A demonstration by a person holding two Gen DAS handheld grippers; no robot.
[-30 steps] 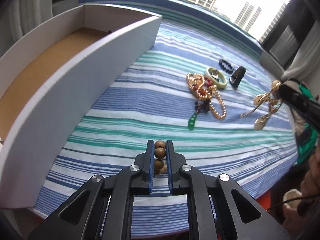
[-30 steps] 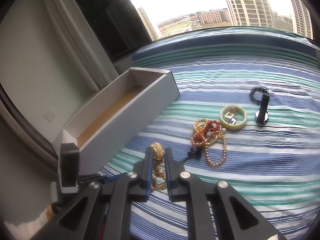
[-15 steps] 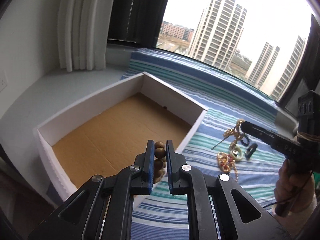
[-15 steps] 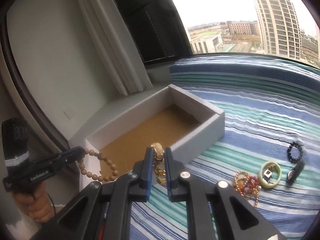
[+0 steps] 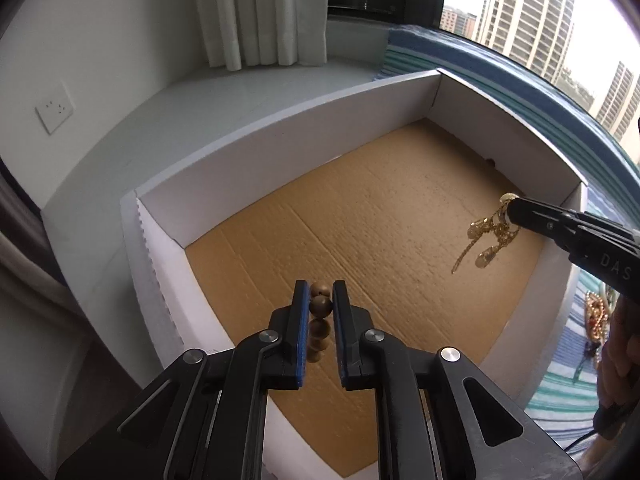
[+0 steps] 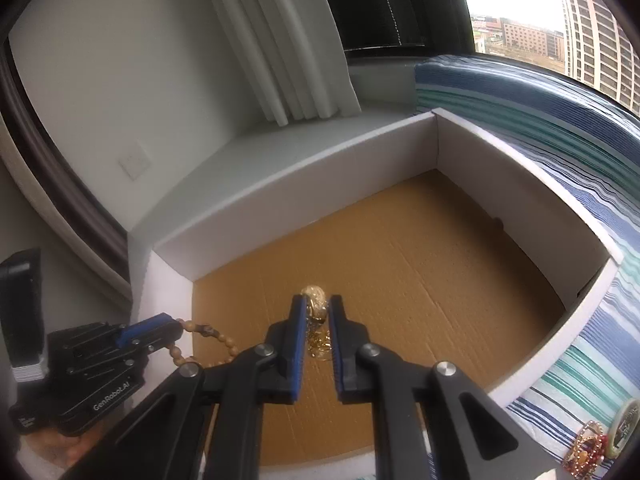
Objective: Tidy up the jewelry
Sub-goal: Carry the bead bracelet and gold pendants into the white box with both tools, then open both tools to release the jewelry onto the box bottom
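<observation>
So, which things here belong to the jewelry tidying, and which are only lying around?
Part of the job:
- left gripper, shut on the wooden bead bracelet
- right gripper, shut on the gold chain
- white box, nothing on its cardboard floor
- jewelry pile and pale bangle on the striped cloth

Just there:
- curtain
- wall socket

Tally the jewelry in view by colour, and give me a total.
Brown wooden bead bracelet, in the left gripper: 1
Gold chain, in the right gripper: 1
Gold-and-red bead tangle on the striped cloth, counted as one: 1
Pale green bangle: 1
Total: 4
</observation>
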